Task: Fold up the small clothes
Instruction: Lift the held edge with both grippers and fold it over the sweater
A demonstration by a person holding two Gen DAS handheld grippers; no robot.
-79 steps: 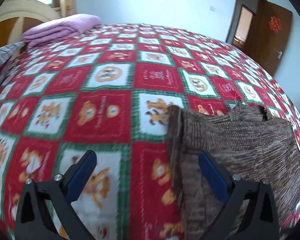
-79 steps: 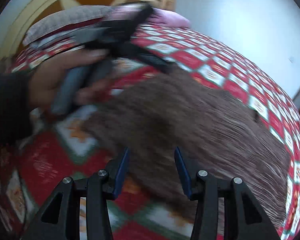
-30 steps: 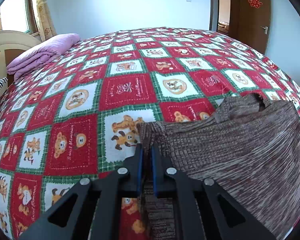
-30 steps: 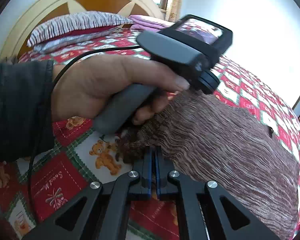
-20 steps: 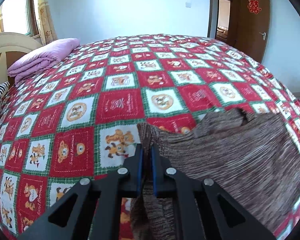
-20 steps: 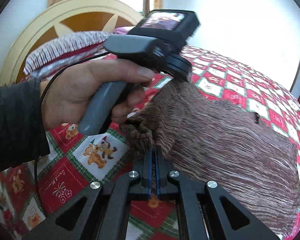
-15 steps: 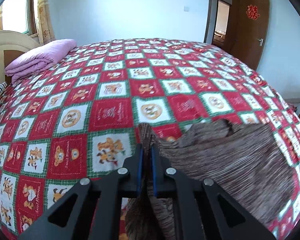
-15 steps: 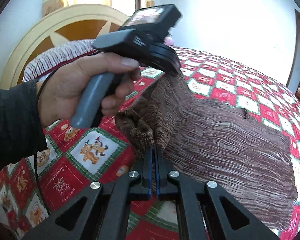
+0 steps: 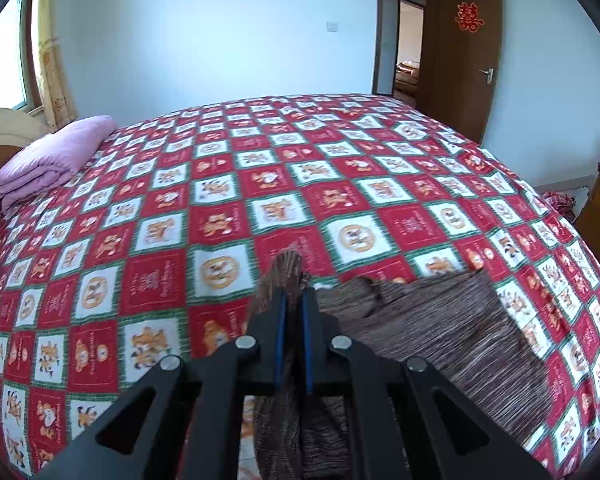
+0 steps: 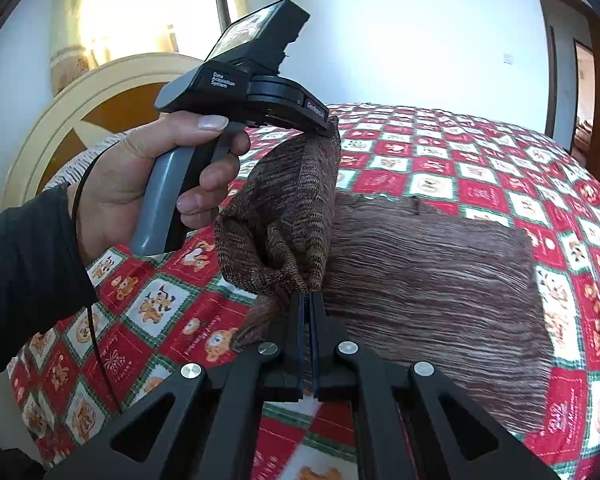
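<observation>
Both hand-held grippers, left (image 9: 292, 312) and right (image 10: 309, 308), clamped tight on brown sweater (image 10: 428, 280) edge (lifted off bedspread (image 9: 220, 216))

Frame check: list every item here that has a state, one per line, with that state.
Left gripper: shut on the brown knit garment's edge.
Right gripper: shut on the same edge, nearer corner.
Brown knit garment: one edge lifted and bunched, the rest flat on the bedspread.
Bedspread: spread over the bed.
Pink quilt: folded.
Door: open.
</observation>
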